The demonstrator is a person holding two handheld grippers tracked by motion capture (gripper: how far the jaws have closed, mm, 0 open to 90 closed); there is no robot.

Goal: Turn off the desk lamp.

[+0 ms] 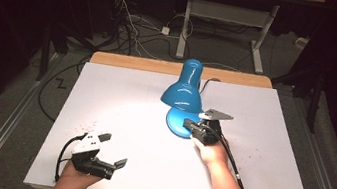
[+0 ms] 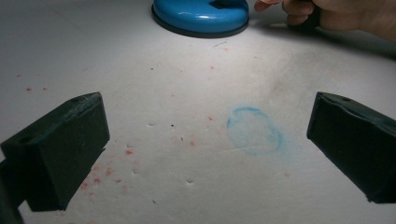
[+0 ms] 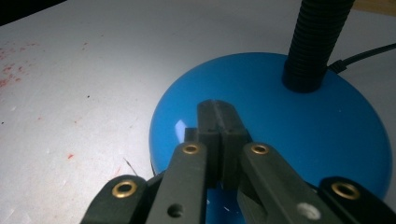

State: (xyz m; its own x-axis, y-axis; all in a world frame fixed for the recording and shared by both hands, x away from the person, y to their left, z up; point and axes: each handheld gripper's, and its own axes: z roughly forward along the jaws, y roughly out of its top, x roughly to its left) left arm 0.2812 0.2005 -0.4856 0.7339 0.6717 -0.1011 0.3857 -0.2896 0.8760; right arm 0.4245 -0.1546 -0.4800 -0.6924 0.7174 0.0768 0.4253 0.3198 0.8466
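My left tool [image 1: 108, 150] idles spread and holding nothing, nearest me, well short of the glossy blue metal desk lamp [image 1: 182, 94]. My right tool [image 3: 217, 122] is clenched with nothing between its jaws, tips pressed on the lamp's round blue base [image 3: 289, 126], just before the black ribbed neck [image 3: 317, 37]. The lamp stands mid-worktop [image 1: 120, 97], already lit, so I judge the switch press is done or nearly so; withdrawing remains.

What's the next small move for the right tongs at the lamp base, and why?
Probably lift the right tongs straight up off the blue lamp base. They are shut with their tips over its top, the lamp already casts light on the table, and the left tongs hang open, apart.
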